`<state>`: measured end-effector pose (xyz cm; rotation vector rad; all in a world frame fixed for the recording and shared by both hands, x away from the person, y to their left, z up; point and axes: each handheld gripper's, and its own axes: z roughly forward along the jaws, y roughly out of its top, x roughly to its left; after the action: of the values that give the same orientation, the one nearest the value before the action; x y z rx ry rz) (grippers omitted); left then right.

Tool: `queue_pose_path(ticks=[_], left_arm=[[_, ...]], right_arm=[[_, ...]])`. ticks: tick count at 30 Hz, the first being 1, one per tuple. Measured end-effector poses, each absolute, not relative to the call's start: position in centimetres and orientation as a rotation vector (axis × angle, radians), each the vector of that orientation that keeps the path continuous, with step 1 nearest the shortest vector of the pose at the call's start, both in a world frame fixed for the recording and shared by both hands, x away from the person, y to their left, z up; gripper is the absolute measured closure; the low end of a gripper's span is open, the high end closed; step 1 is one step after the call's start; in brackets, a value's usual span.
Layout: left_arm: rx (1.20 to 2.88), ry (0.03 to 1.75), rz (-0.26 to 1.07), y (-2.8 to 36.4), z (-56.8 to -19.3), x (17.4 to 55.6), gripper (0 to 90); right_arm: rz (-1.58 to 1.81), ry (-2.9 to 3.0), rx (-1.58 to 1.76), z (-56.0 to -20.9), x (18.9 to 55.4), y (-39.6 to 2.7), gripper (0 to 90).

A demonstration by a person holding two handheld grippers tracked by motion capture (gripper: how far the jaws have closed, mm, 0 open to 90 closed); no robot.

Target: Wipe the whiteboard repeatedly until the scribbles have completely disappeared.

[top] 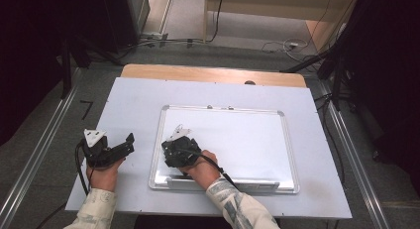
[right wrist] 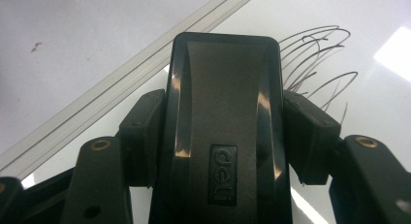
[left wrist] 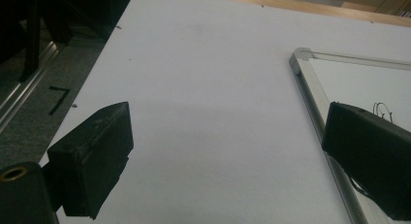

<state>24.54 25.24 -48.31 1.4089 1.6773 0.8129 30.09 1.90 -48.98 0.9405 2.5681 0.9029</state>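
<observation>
The right claw pinches a black eraser on the whiteboard. Pen scribbles are not wiped yet. The left claw is spread, holding nothing.

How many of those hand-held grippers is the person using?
2. The left hand-held gripper rests open on the white table cover, beside the whiteboard. The right hand-held gripper sits over the whiteboard's near left corner, clamping a black eraser.
</observation>
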Motion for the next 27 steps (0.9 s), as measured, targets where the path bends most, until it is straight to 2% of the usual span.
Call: queue_pose_path(ticks=[27], left_arm=[[1.404,1.680,0.813,25.3,-48.3,24.5,4.5]], right_arm=[[0.929,2.538,0.974,-49.1,32.4,1.6,37.2]])
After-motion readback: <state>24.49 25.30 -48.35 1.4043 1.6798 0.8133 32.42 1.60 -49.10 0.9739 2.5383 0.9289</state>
